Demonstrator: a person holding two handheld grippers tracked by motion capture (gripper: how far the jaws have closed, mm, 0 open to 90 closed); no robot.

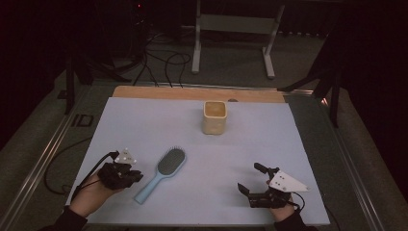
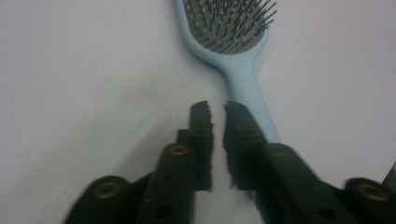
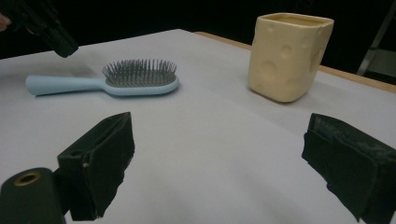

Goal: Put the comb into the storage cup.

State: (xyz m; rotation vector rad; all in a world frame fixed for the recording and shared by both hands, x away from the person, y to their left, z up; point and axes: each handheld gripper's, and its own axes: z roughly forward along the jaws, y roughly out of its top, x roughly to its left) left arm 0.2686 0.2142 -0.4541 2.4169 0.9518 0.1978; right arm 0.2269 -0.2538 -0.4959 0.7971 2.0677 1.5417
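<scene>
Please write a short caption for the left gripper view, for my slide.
Left gripper, jaws slightly apart and empty, poised above the handle of a light blue hairbrush on the white table.

Black grippers, grey 3-cornered plates, dark sleeves

A hairbrush lies on the table, its head angled toward a cup that stands well beyond it and to its right; the left gripper sits just left of the brush handle, the right gripper well to the brush's right.
</scene>
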